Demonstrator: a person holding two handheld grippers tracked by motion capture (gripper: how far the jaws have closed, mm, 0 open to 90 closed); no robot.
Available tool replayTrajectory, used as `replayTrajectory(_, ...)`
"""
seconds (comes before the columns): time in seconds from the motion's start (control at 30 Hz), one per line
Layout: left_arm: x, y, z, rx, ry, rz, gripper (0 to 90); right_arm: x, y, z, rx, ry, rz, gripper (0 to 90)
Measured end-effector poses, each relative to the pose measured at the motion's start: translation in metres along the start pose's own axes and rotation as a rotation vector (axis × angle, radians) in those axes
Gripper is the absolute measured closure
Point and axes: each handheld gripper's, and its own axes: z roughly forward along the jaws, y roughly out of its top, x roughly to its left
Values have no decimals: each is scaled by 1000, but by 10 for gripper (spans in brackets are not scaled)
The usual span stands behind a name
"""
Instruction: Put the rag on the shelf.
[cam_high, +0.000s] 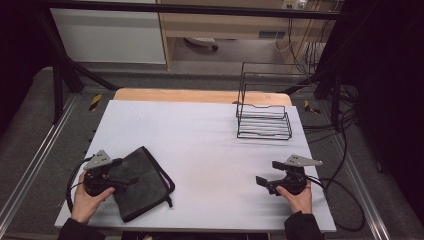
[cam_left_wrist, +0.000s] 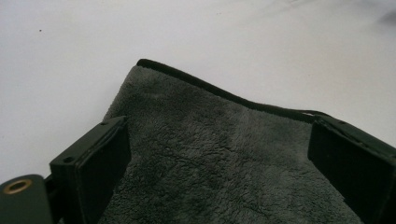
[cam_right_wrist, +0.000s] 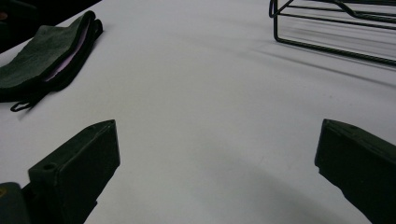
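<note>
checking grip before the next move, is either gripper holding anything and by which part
Nothing is held. The left gripper has open fingers straddling the grey cloth; the right gripper is open over bare table.

The left gripper (cam_high: 117, 176) sat at lower left, fingers (cam_left_wrist: 100, 158) spread wide; the right gripper (cam_high: 267, 174) at lower right, likewise open.

A black wire rack (cam_high: 264, 122) stands on the white table (cam_high: 200, 135), possibly empty
</note>
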Motion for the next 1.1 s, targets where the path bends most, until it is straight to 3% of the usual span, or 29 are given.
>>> replayTrajectory(0.47, -9, 3, 3, 14, 6, 16, 72, 14, 4, 11, 23, 9, -10, 55)
replayTrajectory(0.93, -5, 2, 1, 12, 21, 4, 73, 67, 17, 56, 92, 52, -68, 123)
replayTrajectory(1.1, -3, 2, 0, 9, 28, -2, 73, 87, 21, 75, 113, 93, -100, 174)
